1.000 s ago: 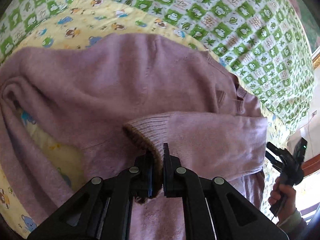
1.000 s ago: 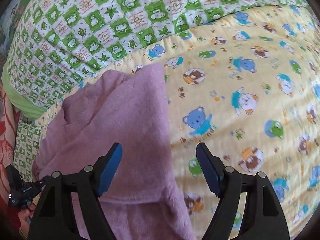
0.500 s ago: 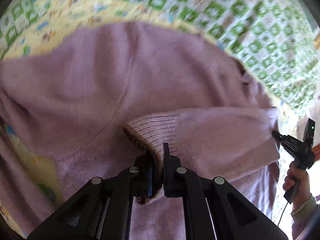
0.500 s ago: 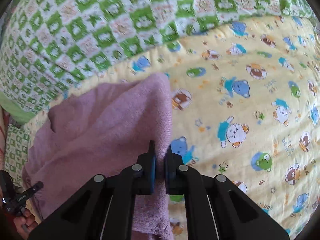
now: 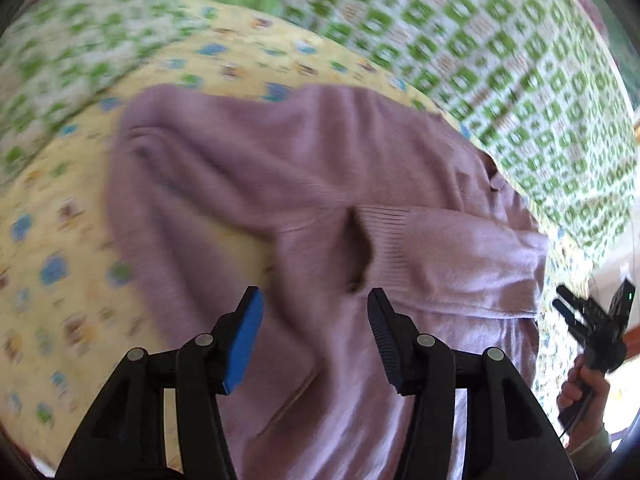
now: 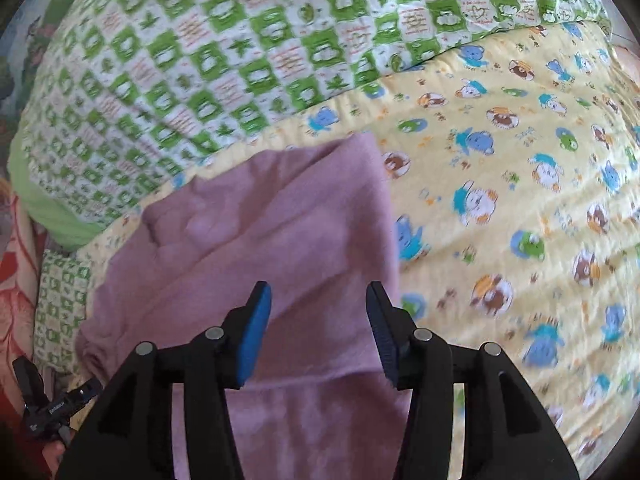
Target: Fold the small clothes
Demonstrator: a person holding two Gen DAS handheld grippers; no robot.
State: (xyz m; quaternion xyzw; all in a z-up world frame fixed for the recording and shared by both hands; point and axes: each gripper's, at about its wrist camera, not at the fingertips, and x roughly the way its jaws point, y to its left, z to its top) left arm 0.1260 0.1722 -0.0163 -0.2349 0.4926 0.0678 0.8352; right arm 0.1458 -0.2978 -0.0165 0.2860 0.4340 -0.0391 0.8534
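Left gripper (image 5: 314, 340): black two-finger tool with blue pads; fingers spread apart, holding nothing, poised over the garment.
Garment: small mauve knitted sweater (image 5: 304, 184), lying on the bedding between both tools and partly folded.
Sleeve: ribbed cuff (image 5: 384, 240) laid across the sweater body, just ahead of the left tool's open fingers, not touching them.
Underlay: yellow cartoon-bear print sheet (image 5: 60, 248), beneath the sweater on all sides.
Backdrop: green-and-white checked quilt (image 5: 500, 52), beyond the sheet.
Right gripper (image 6: 318, 334): fingers spread apart, empty, above the sweater's folded right edge (image 6: 386, 216).
Right of that edge: bare bear-print sheet.
Motion blur: left view partly smeared; fine detail unreadable.
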